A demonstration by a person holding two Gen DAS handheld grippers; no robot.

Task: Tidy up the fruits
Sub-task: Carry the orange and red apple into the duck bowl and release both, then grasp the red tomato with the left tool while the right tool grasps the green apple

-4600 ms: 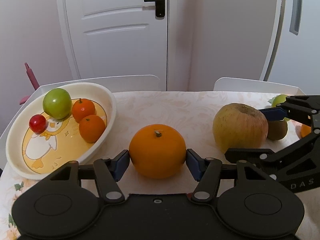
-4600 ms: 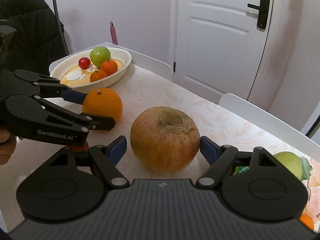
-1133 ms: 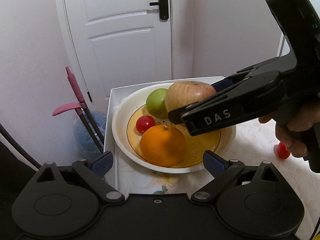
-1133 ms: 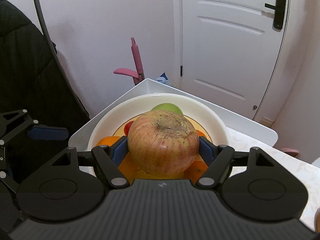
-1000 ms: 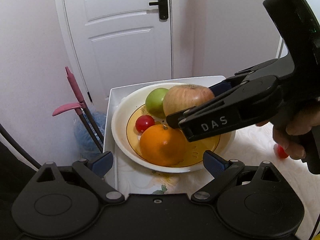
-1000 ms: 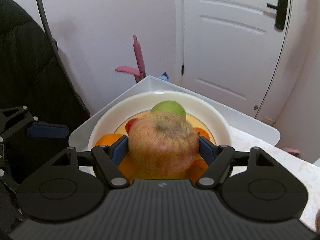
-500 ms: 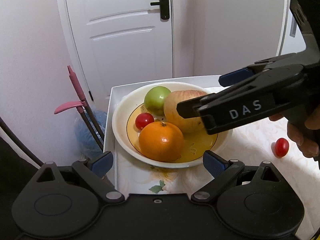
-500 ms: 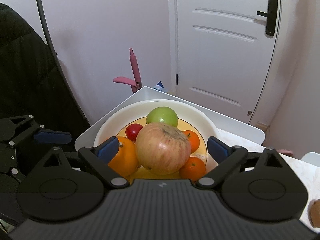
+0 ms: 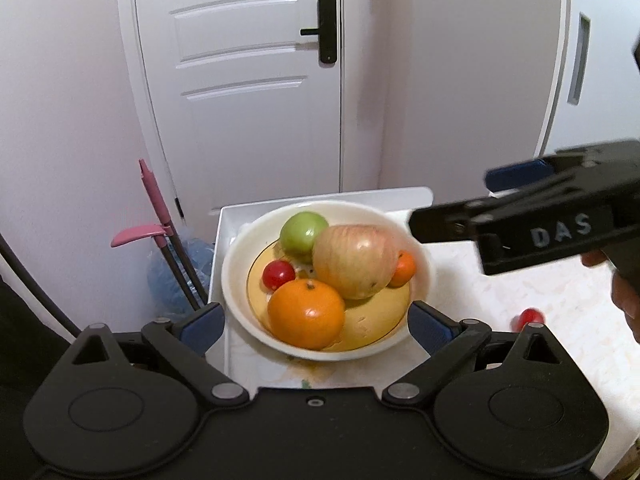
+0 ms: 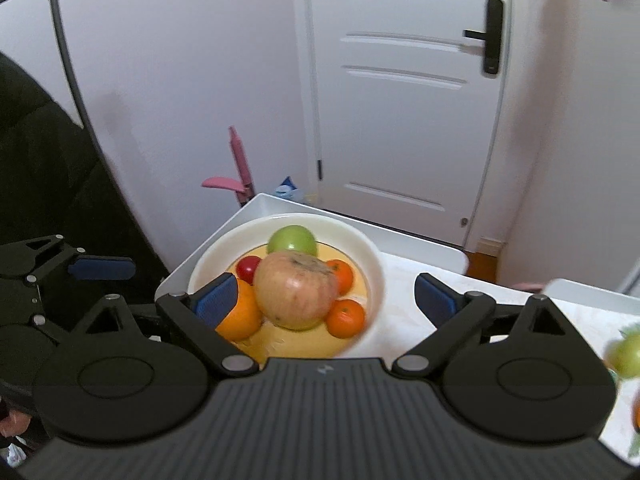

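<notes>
A white bowl [image 9: 229,276] with a yellow inside holds a large yellow-red apple [image 9: 354,262], a big orange [image 9: 306,314], a green apple [image 9: 304,232], a cherry tomato [image 9: 279,274] and a tangerine [image 9: 402,268]. My left gripper [image 9: 316,326] hovers open over the bowl's near rim with nothing between its pads. My right gripper [image 10: 326,298] is open too, drawn back from the bowl [image 10: 372,264]; the large apple [image 10: 296,290] lies free below and ahead of it. In the left wrist view the right gripper [image 9: 452,202] hangs to the right of the bowl.
A second cherry tomato [image 9: 530,318] lies on the patterned tabletop [image 9: 540,276] right of the bowl. A green fruit [image 10: 626,352] sits at the right edge. The bowl stands near the table's corner; a pink-handled tool [image 9: 156,204] and a white door [image 9: 256,80] are beyond.
My right gripper has opened, left the large apple in the bowl, and pulled back up and to the right. My left gripper has lifted a little, still open.
</notes>
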